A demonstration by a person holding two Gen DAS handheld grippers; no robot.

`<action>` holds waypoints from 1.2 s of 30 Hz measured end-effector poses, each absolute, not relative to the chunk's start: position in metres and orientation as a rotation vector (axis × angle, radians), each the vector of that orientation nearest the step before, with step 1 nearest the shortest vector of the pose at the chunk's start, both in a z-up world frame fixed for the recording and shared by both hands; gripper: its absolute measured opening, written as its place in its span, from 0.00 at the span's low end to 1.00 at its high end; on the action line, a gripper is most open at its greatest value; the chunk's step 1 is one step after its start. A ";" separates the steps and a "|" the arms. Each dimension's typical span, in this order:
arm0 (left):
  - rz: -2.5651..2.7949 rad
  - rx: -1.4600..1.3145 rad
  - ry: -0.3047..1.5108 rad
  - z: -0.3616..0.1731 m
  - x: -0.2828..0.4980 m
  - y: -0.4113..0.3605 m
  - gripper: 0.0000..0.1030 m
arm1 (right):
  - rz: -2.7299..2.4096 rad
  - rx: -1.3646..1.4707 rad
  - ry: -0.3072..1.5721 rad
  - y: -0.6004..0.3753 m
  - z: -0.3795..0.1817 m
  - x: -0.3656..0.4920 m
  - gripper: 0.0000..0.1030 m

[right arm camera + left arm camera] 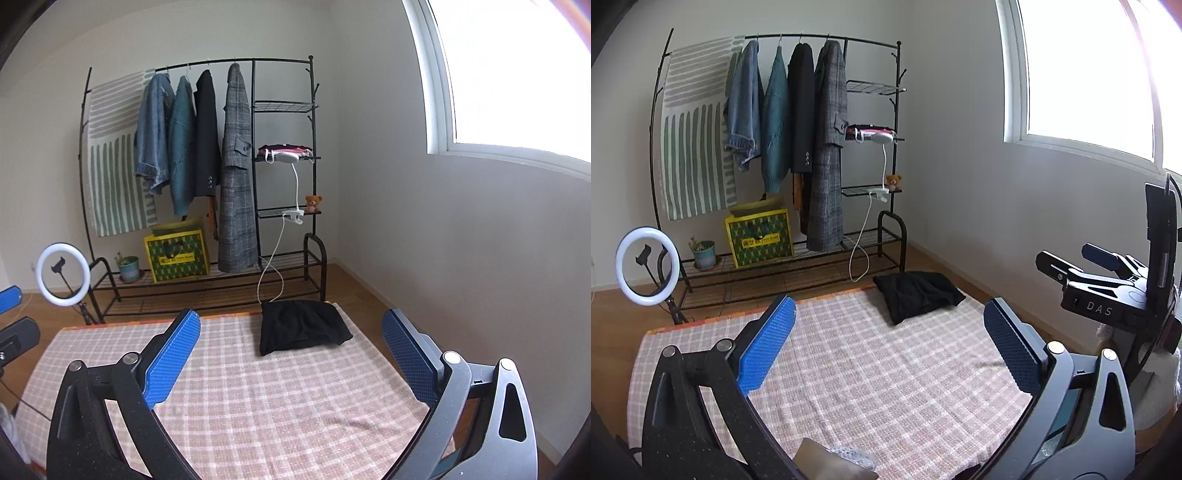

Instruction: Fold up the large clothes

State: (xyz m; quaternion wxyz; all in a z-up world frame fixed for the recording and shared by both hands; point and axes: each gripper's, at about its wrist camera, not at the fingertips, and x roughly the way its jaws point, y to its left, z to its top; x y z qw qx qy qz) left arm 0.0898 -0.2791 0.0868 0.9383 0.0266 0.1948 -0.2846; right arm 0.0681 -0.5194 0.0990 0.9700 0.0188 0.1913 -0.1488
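Observation:
A black garment (918, 295) (301, 326) lies folded in a bundle at the far right corner of a pink checked mat (868, 369) (277, 398) on the floor. My left gripper (889, 306) hovers open over the near part of the mat, its blue pads wide apart with nothing between them. My right gripper (291, 317) is likewise open and empty, with the black bundle a good way ahead of it. Each gripper shows in the other's view: the right gripper (1071, 258) at the right edge, the left gripper (11, 317) at the far left edge.
A black clothes rack (783, 37) (207, 62) with several hanging coats stands against the back wall. A ring light (647, 266) (63, 274) stands at the mat's far left. A white cable (858, 254) trails to the floor. Grey crumpled stuff (831, 458) lies at the near edge.

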 end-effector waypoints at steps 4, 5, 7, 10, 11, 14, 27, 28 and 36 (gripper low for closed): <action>-0.575 0.051 0.419 0.066 0.103 -0.277 1.00 | -0.303 0.031 0.408 -0.518 0.079 0.080 0.96; -0.570 0.060 0.424 0.061 0.107 -0.278 1.00 | -0.305 0.035 0.412 -0.519 0.075 0.082 0.96; -0.558 0.072 0.425 0.052 0.111 -0.279 1.00 | -0.306 0.045 0.412 -0.520 0.068 0.086 0.96; -0.544 0.064 0.431 0.041 0.120 -0.277 1.00 | -0.313 0.031 0.422 -0.519 0.059 0.091 0.96; -0.543 0.059 0.439 0.036 0.123 -0.276 1.00 | -0.315 0.023 0.425 -0.519 0.057 0.093 0.96; -0.537 0.088 0.457 0.026 0.128 -0.278 1.00 | -0.330 0.014 0.428 -0.521 0.051 0.098 0.96; -0.532 0.110 0.480 0.013 0.131 -0.282 1.00 | -0.345 0.014 0.431 -0.529 0.043 0.104 0.96; -0.532 0.116 0.482 0.012 0.131 -0.283 1.00 | -0.346 0.014 0.430 -0.529 0.043 0.103 0.96; -0.539 0.116 0.489 0.011 0.132 -0.280 1.00 | -0.349 0.001 0.426 -0.528 0.043 0.105 0.96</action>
